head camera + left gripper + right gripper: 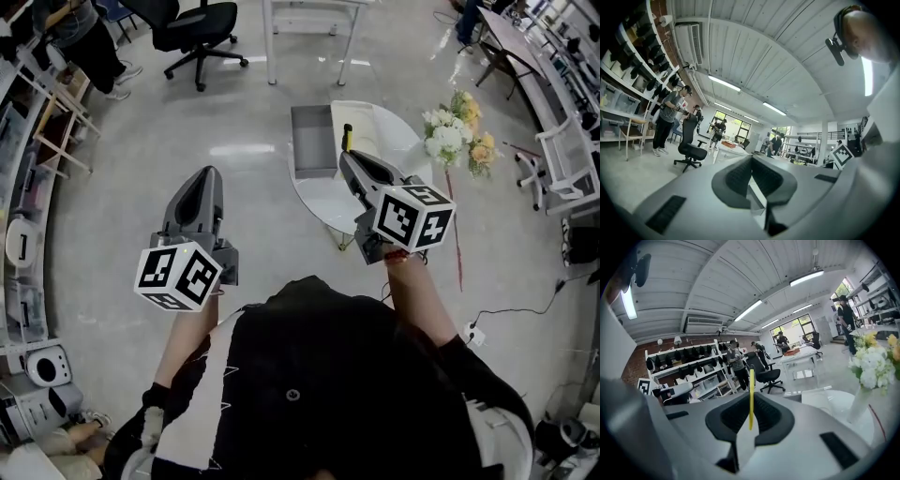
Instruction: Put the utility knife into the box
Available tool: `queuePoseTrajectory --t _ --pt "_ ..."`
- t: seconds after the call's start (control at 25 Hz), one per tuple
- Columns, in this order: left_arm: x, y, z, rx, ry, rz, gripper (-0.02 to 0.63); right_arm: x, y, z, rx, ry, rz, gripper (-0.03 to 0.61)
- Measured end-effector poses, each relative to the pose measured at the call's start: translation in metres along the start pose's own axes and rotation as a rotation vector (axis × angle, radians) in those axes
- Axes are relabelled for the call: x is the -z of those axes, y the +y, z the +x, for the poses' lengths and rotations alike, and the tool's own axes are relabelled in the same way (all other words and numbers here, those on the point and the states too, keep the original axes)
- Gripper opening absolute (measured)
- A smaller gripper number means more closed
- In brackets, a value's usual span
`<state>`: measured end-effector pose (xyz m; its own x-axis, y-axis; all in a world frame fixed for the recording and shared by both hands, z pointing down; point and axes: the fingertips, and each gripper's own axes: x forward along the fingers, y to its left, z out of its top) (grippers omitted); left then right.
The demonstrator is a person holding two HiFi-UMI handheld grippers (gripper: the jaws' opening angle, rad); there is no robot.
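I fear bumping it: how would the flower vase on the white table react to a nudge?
The vase looks slim under a broad bouquet, so probably top-heavy and apt to tip. It seems near the table rim, so it might fall off.

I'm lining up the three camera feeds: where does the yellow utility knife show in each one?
Head view: the yellow utility knife pokes out of the right tongs, upper centre, over the white round table.
Right gripper view: centre, a thin upright strip clamped between the jaws.
Left gripper view: not in it.
Shared landmark: the black office chair.
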<state>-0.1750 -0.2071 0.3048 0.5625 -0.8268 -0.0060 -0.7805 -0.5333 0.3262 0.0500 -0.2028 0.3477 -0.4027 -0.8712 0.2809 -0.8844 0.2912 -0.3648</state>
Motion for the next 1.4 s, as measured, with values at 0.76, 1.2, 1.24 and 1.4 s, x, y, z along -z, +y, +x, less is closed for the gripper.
queuePoseTrajectory --t 0.76,1.2,1.24,1.4 --pt "-0.010 0.077 0.023 -0.155 -0.005 -0.024 0.011 0.042 -0.075 0.100 0.085 0.230 -0.024 0.031" --pt "-0.023 0.133 0.034 -0.258 0.000 -0.036 0.011 0.057 -0.104 0.169 0.095 0.329 0.047 0.031" --pt "-0.024 0.138 0.034 -0.265 -0.003 -0.036 0.011 0.060 -0.105 0.174 0.090 0.340 0.062 0.031" --pt "-0.025 0.153 0.040 -0.282 -0.010 -0.046 0.011 0.071 -0.115 0.193 0.105 0.381 0.078 0.031"
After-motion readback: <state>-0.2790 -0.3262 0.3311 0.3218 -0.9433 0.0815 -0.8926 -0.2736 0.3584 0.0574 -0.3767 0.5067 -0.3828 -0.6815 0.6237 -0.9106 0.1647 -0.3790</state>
